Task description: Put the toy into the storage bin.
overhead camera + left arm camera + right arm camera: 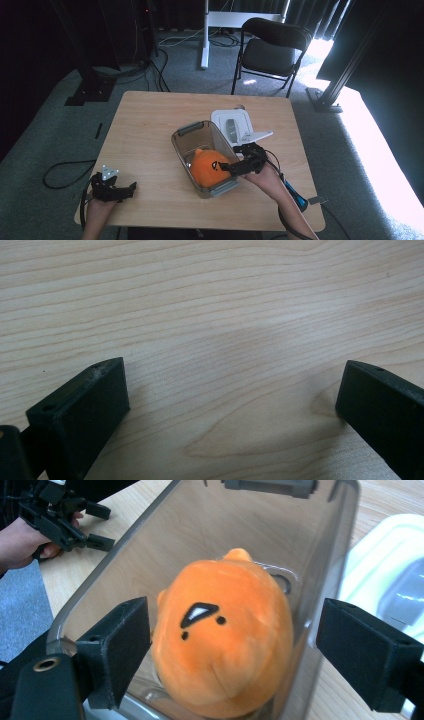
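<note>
An orange plush toy (208, 167) (225, 635) with a black face mark lies inside a clear plastic bin (186, 145) (325, 580) in the middle of the wooden table (150, 130). My right gripper (231, 167) (232, 645) is open just above the bin's near end, its jaws standing on either side of the toy without touching it. Near the table's front left corner, my left gripper (131, 188) (232, 400) rests open over bare wood (225, 315). That left gripper (95, 527) also appears far off in the right gripper view.
A white lid (235, 127) (385, 575) with a grey latch lies just behind and right of the bin. A black folding chair (270, 50) stands beyond the table's far edge. Cables trail on the grey carpet (65, 170) at the left.
</note>
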Motion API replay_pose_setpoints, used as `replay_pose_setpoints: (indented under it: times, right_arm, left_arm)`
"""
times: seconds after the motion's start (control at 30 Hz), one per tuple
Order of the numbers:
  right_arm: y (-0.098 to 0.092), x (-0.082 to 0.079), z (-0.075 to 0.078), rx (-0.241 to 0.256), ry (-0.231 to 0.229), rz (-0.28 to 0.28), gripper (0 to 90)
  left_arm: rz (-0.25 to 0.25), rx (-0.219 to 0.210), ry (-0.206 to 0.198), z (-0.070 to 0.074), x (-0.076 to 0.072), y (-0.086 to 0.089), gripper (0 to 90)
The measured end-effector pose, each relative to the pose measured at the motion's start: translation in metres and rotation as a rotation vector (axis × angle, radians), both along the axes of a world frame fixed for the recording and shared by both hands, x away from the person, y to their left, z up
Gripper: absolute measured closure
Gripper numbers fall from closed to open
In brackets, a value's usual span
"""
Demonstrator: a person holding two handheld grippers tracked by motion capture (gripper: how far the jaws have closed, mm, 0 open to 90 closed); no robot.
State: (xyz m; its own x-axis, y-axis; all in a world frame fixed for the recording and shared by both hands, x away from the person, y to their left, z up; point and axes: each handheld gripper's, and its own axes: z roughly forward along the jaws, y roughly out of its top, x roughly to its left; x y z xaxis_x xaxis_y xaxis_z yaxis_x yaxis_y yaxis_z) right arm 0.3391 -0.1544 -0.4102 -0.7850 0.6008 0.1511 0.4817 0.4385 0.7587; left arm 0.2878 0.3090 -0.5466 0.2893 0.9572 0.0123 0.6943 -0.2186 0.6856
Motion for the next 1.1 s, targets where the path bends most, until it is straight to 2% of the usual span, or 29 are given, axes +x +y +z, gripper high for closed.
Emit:
replay_pose_setpoints:
  times: [0.27, 0.6, 0.8, 1.0, 1.1]
  right_arm:
    - [-0.018, -0.003, 0.000, 0.006, -0.006, -0.039, 13.6]
    - [-0.052, -0.010, -0.009, 0.032, -0.004, -0.132, 12.1]
    - [-0.071, -0.015, -0.019, 0.019, -0.008, -0.166, 12.1]
    - [-0.087, -0.021, -0.029, 0.026, 0.000, -0.208, 12.1]
    - [-0.096, -0.025, -0.036, -0.006, -0.008, -0.236, 12.1]
  left_arm:
    - [0.001, -0.001, 0.001, 0.000, 0.000, 0.000, 0.9]
    - [0.000, -0.001, 0.002, 0.000, 0.000, 0.000, 0.9]
    - [0.000, -0.001, 0.002, 0.000, 0.000, 0.000, 0.9]
    - [0.000, -0.001, 0.002, 0.000, 0.000, 0.000, 0.9]
    - [0.000, -0.001, 0.002, 0.000, 0.000, 0.000, 0.9]
